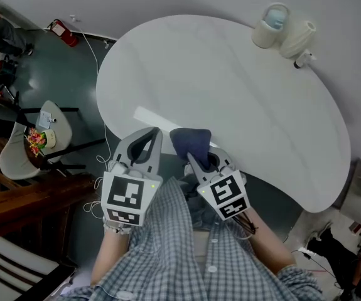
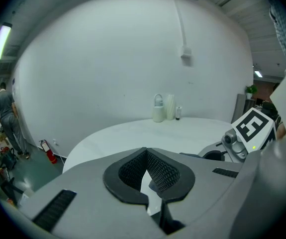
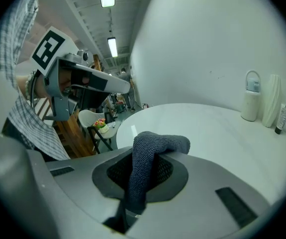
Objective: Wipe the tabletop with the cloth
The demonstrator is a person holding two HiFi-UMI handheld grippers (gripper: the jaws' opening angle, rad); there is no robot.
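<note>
A dark blue cloth (image 1: 191, 140) hangs bunched from my right gripper (image 1: 194, 155), which is shut on it just above the near edge of the white tabletop (image 1: 230, 80). In the right gripper view the cloth (image 3: 155, 146) rises between the pads and folds over to the right. My left gripper (image 1: 152, 132) hovers just left of it at the table's near edge, shut with nothing held. Its mesh pads meet at the tip in the left gripper view (image 2: 146, 151). Beyond them the tabletop (image 2: 147, 131) stretches away.
At the table's far side stand a white jug (image 1: 269, 27), a white roll (image 1: 297, 37) and a small bottle (image 1: 302, 59). A chair with flowers (image 1: 36, 140) is on the floor at left, a fire extinguisher (image 1: 64, 33) by the wall. A person (image 2: 6, 116) stands far left.
</note>
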